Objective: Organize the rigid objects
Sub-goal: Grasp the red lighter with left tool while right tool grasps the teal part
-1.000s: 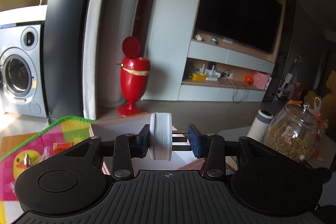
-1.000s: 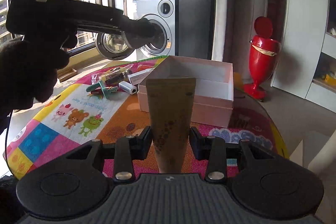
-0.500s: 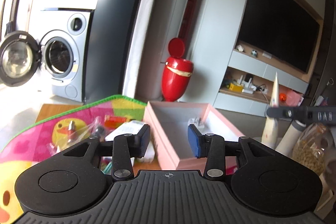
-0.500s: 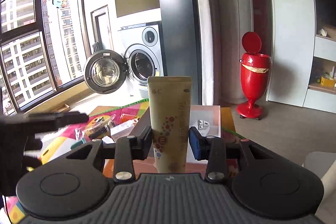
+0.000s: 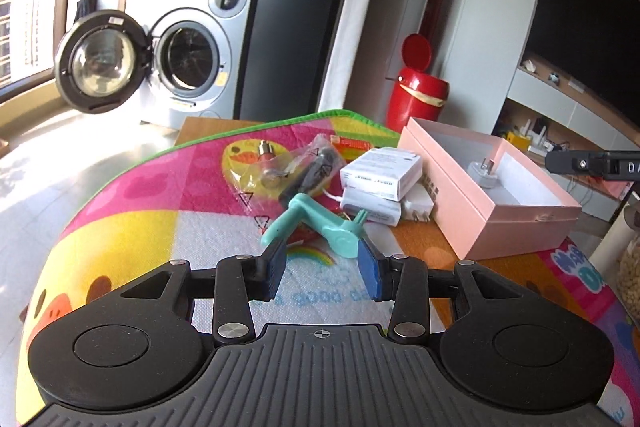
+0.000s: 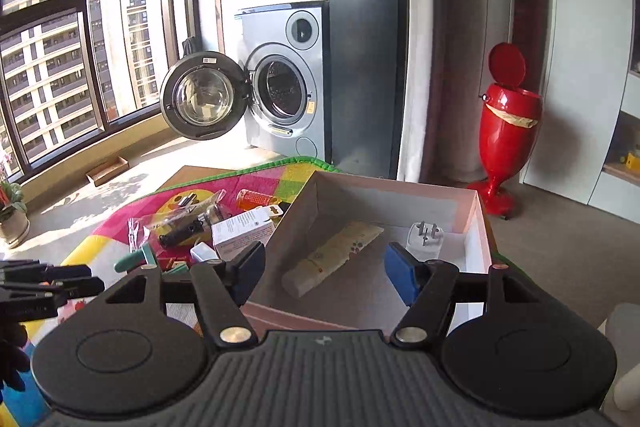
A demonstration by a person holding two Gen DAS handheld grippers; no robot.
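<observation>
A pink open box (image 6: 400, 189) stands on the colourful mat (image 5: 120, 211). Inside it lie a beige tube (image 6: 332, 258) and a white plug adapter (image 6: 426, 238). My right gripper (image 6: 326, 277) hangs over the box's near side; its jaws are opening, and the tube lies free below them. My left gripper (image 5: 323, 269) is open and holds nothing, low over the mat. Just ahead of its fingertips lies a teal plastic clip (image 5: 316, 223). The box (image 5: 492, 205) with the adapter (image 5: 485, 175) is to its right.
White cartons (image 5: 380, 171) and a clear bag of small parts (image 5: 288, 169) lie beside the box, with an orange item (image 6: 256, 198) behind. A jar (image 5: 630, 275) stands at the mat's right edge. A washing machine (image 6: 286, 83) and a red bin (image 6: 508, 123) stand beyond.
The right gripper moved over the box and let go of the tube, which now lies inside. The left gripper lost its white disc, then swung left and down toward the clutter.
</observation>
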